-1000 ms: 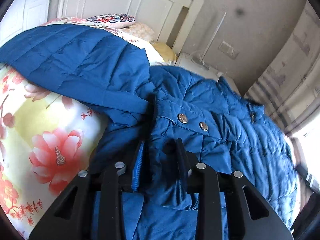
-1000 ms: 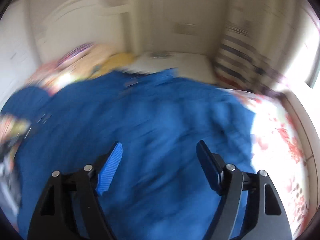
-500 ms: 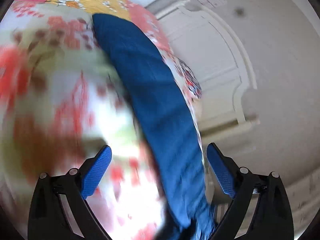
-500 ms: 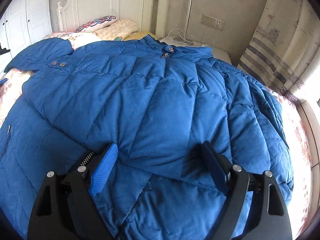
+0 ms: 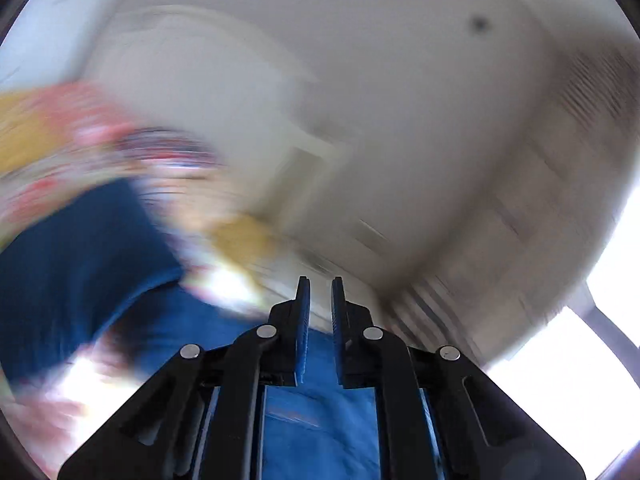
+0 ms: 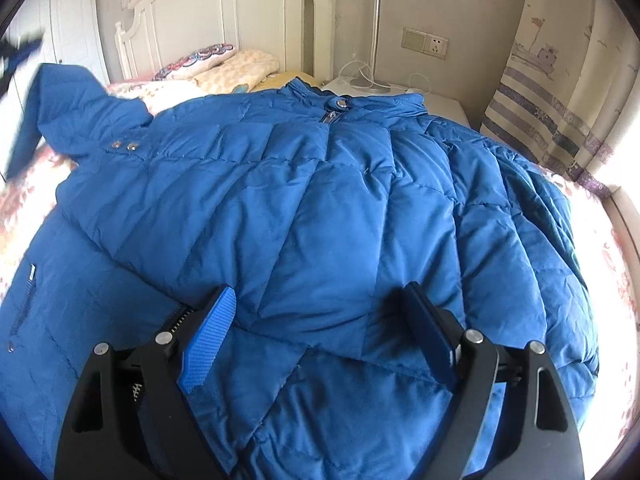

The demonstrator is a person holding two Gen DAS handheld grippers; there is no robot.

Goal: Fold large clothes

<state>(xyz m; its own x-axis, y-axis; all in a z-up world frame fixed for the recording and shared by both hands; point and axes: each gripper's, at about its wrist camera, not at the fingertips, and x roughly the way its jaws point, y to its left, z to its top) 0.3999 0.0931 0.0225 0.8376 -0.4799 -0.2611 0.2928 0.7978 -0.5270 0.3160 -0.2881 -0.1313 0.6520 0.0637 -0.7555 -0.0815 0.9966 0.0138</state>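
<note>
A large blue quilted jacket (image 6: 320, 208) lies spread over the bed, collar toward the headboard, right sleeve folded across its front. Its hood (image 6: 76, 100) is lifted at the far left, where a blurred dark shape reaches in from the frame edge. My right gripper (image 6: 320, 304) is open and empty just above the folded sleeve. The left wrist view is badly blurred; my left gripper (image 5: 320, 292) is nearly shut with a narrow gap between the pads, pointing up at the wall, with blue jacket cloth (image 5: 80, 280) below it. Nothing shows between its pads.
A white headboard (image 6: 224, 12) and pillows (image 6: 216, 64) are at the bed's far end. A nightstand with a lamp pole (image 6: 376, 32) and cables stands behind the collar. A striped curtain (image 6: 560, 92) hangs at the right. Floral bedsheet (image 6: 608, 260) shows at both sides.
My left gripper let go of the jacket edge, opened, swung upward fast and has closed to a narrow gap. My right gripper settled low over the folded sleeve, still open.
</note>
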